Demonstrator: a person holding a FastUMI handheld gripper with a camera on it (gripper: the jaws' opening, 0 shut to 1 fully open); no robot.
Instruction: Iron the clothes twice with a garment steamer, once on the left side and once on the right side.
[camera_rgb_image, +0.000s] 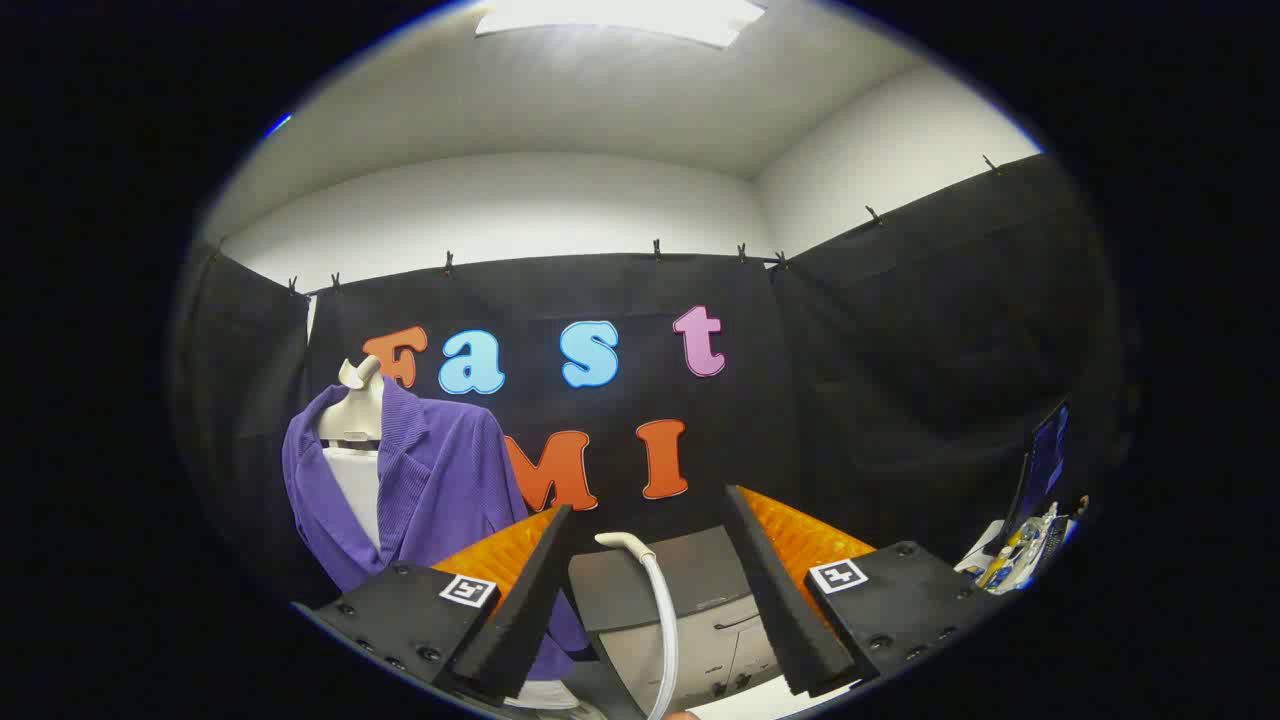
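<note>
**Gripper spread wide, steamer hose between the fingers**

The gripper (648, 590) has its fingers spread well apart, holding nothing. Between them a white steamer hose (660, 610) curves down in front of a grey steamer unit (700, 620). Beyond the left finger, a purple jacket (440, 490) hangs on a pale mannequin (352, 410). Whether the hose touches either finger cannot be told.

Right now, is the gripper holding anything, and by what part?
Nothing. The gripper is open; a white hose runs between its fingers without touching them. The purple jacket hangs beyond.
</note>
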